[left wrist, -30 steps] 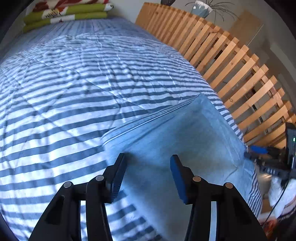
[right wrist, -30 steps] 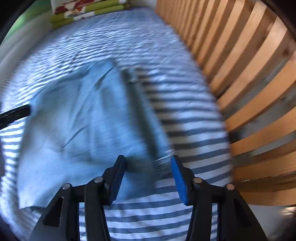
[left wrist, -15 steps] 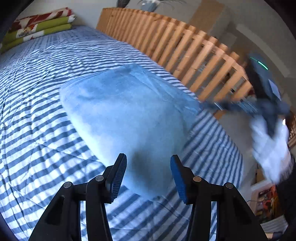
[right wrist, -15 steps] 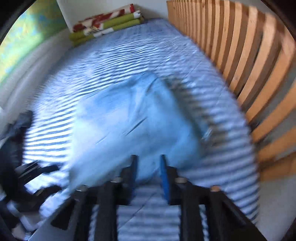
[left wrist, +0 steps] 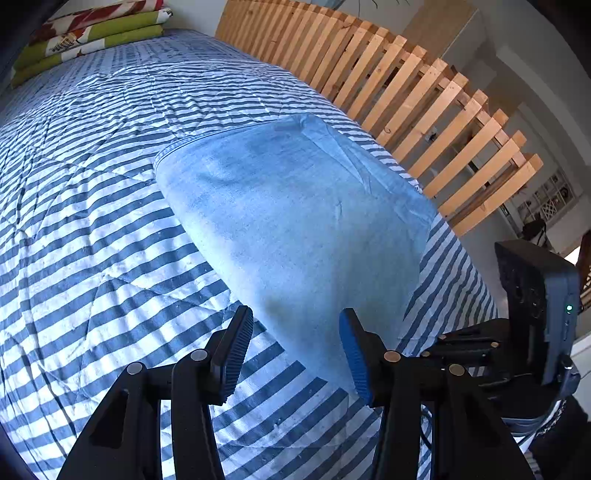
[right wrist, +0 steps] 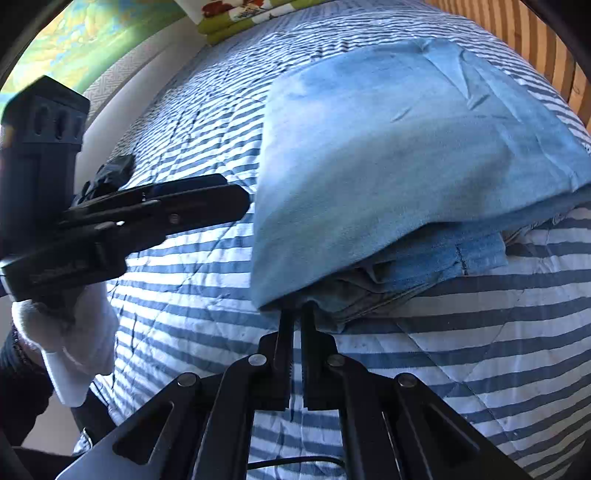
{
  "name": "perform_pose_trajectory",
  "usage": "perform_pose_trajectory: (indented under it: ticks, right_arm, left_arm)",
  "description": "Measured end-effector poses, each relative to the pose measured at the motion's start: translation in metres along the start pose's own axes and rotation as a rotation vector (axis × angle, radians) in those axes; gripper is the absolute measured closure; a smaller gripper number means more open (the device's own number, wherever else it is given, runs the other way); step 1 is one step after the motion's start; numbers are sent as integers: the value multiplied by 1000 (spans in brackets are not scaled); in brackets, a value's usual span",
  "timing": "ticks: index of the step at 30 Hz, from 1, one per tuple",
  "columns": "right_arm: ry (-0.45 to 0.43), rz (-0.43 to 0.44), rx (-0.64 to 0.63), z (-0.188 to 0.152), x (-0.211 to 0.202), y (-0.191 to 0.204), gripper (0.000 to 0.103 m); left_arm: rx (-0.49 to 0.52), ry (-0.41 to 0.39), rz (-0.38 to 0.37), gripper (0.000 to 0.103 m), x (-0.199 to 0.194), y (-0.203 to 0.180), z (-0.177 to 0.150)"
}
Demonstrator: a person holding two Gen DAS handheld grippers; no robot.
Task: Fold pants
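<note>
No readable writing showed anywhere; the folded light-blue pants (left wrist: 295,221) lay on the striped bed cover (left wrist: 92,258), near the bed's corner and close beside the wooden slat rail (left wrist: 424,103), with broad bare cover stretching away to the stacked cushions (left wrist: 88,29). The left tongs (left wrist: 293,354) hovered half open over the near edge of the pants, holding nothing. The right tongs (right wrist: 297,314) were pressed narrow together at the layered near edge of the pants, though whether cloth was pinched between them I could not tell.

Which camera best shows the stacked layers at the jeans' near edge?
The right wrist view: the jeans show stacked layers right at the shut right gripper. The left wrist view shows only their smooth top.
</note>
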State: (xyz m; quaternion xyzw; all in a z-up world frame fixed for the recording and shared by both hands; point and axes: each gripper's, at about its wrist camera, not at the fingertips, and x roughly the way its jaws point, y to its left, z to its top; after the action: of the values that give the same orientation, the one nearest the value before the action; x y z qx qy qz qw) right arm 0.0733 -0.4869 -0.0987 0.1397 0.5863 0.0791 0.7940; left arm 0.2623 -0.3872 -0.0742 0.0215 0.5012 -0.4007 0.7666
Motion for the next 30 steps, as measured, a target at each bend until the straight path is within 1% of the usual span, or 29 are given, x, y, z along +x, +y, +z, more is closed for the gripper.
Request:
perform_pose_trajectory:
  ticks: [5,7,8,9,10,11,13,17,18,20,22,23,24,25,27,28,29,30]
  right_arm:
    - [-60,19,61,6,-1,-11,100]
    - [-28,39,50,5,9,-5,99]
    - [4,67,29,2,15,2,99]
    - [49,79,-34,-4,21,16,100]
    - [65,60,-93,-9,22,26,100]
    - [82,72,-138,-16,20,34,100]
    - [52,74,-136,-19,7,34,100]
    - [-96,-43,-24,-7,-25,3,100]
    - [-116,-73,4,-1,-27,-6,100]
    - [-128,-69,49,6,-24,-18,100]
    - [-108,-11,69,14,-16,-23,100]
    - [-95,28,66,16,-10,-21,100]
    - [-85,48,57,16,-4,-17,100]
    - [-62,40,48,15,2,-14,100]
    - [45,65,36,6,24,-9,100]
    - [84,61,4,0,29,-4,100]
    - [94,39,-42,-7,27,3,100]
    - [86,41,-72,-12,17,6,100]
  left_arm:
    - [-18,20,-21,52,12,4,5]
    - [-33,19,-20,52,16,8,8]
    - [-36,23,-17,52,18,9,8]
    - [-38,29,-18,52,20,10,8]
    - [-37,33,-26,52,21,10,8]
    - [-31,32,-30,52,20,9,7]
    - [-18,28,-37,52,18,7,6]
    - [-14,32,-45,52,22,4,7]
    - [-13,36,-45,52,24,3,8]
    - [-23,45,-58,51,27,3,10]
    - [-32,53,-62,51,31,3,13]
    - [-36,54,-64,51,32,3,15]
    - [-42,57,-67,51,34,4,17]
    - [-44,59,-67,51,35,4,19]
    - [-45,64,-62,51,37,4,20]
    - [-44,64,-58,51,37,4,19]
    - [-43,54,-49,51,32,5,18]
    - [-45,41,-45,50,26,6,16]
